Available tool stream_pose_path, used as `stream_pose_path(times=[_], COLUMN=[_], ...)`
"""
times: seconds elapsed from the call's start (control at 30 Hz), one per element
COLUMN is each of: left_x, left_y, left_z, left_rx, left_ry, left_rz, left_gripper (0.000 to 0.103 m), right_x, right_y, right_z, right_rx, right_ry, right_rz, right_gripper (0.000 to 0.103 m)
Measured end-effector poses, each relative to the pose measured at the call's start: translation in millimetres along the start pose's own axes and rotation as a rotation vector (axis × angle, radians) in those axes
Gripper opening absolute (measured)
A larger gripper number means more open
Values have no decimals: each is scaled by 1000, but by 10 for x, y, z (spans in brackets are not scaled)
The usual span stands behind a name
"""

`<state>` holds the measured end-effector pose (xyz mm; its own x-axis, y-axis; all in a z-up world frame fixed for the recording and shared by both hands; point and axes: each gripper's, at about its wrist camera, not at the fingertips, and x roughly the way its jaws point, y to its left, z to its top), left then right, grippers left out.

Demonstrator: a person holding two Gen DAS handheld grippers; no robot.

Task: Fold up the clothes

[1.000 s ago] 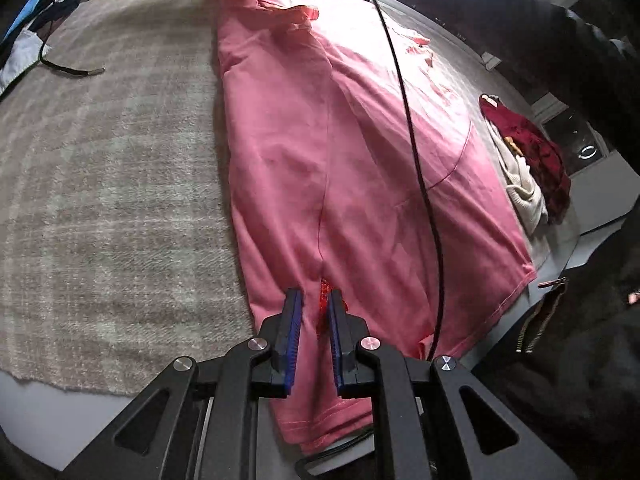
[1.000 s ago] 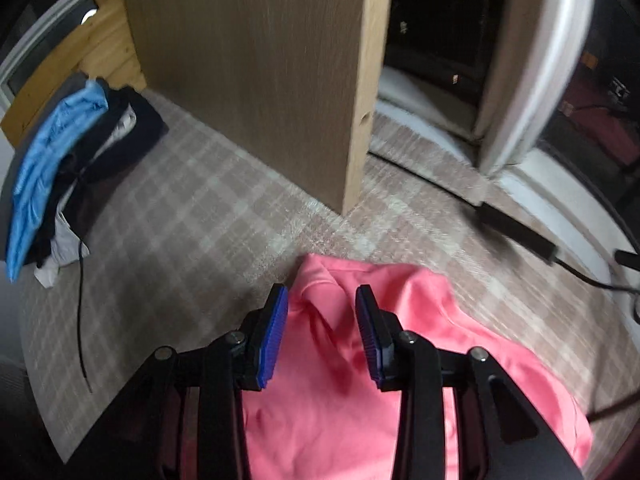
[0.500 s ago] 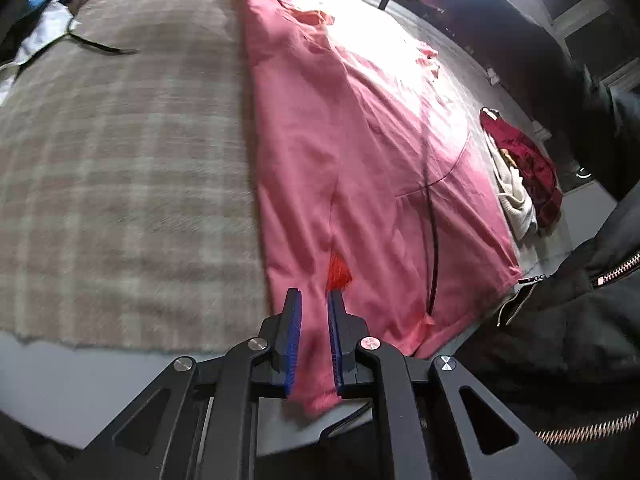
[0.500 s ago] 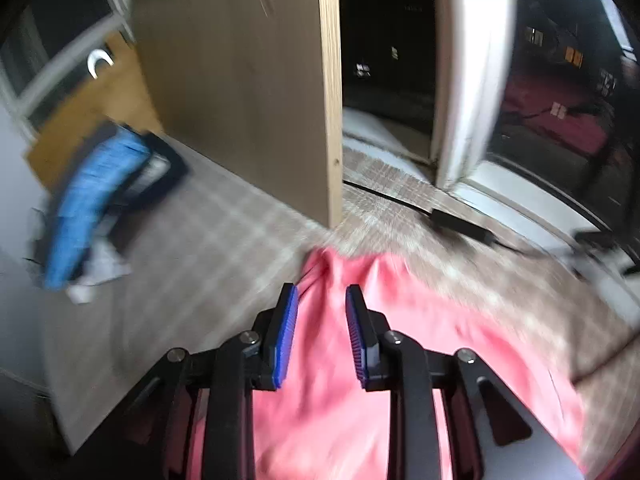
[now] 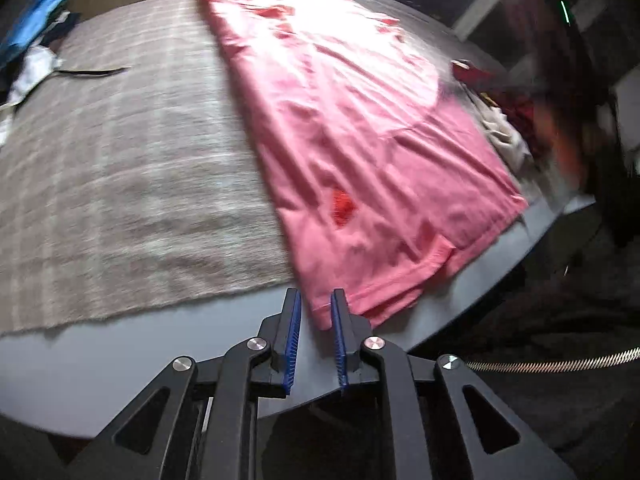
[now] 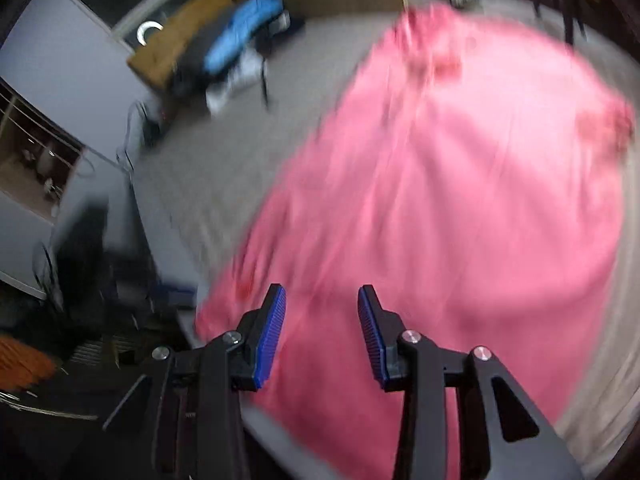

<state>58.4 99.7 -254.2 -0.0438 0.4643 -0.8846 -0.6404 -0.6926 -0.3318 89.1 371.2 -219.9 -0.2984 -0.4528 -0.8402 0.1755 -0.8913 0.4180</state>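
Observation:
A pink shirt (image 5: 352,128) lies spread flat along a plaid cloth (image 5: 120,160), its hem hanging just past the cloth onto the grey table (image 5: 120,356). My left gripper (image 5: 316,300) sits low at the near hem corner. Its jaws are opening, and the corner lies loose between the tips with a gap at each pad. In the blurred right wrist view the pink shirt (image 6: 460,200) fills the frame. My right gripper (image 6: 322,292) hovers above it, jaws opening, with nothing between them.
A pile of blue and dark clothes (image 5: 36,20) sits at the far left of the cloth, with a black strap (image 5: 88,73) beside it. Red and white garments (image 5: 504,128) lie at the right edge. A person's dark zipped jacket (image 5: 560,360) is near right.
The left gripper drew back to the near table edge and let go of the hem. The right gripper swung fast from the collar end back over the shirt and widened. The black cable left the shirt.

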Motion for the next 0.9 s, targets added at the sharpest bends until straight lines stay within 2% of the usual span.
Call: stream_pose_path(times=[0.1, 0.17, 0.27, 0.43, 0.47, 0.5, 0.53, 0.57, 0.67, 0.73, 0.9], left_x=[88, 91, 81, 102, 91, 95, 98, 93, 86, 61, -48], left_y=[-39, -60, -119, -171, -171, -178, -192, -203, -236, -243, -278], left_z=[-33, -72, -135, -116, -118, -129, -135, -148, -168, -167, -159], left_rx=[52, 70, 117, 166, 175, 187, 199, 210, 235, 237, 219], left_ry=[26, 28, 28, -2, -6, -10, -15, -16, -29, -41, -81], left_rz=[36, 23, 36, 89, 93, 94, 93, 87, 78, 67, 42], left_gripper=[18, 18, 18, 18, 18, 18, 18, 16, 2, 1, 1], right_x=[214, 331, 377, 492, 494, 499, 503, 499, 452, 417, 379], right_y=[246, 398, 492, 658, 669, 670, 662, 648, 637, 649, 659], right_z=[-350, -551, -609, -656, -658, -657, -657, -657, -664, -667, -687], right_rx=[13, 22, 40, -31, -40, -44, -45, -40, -39, -54, -72], right_ry=[4, 3, -17, -11, -9, -3, 4, 5, -14, -22, -18], right_rz=[-28, -41, -40, -113, -121, -130, -139, -143, -125, -125, -117], right_gripper=[37, 37, 37, 36, 33, 23, 18, 18, 11, 7, 5])
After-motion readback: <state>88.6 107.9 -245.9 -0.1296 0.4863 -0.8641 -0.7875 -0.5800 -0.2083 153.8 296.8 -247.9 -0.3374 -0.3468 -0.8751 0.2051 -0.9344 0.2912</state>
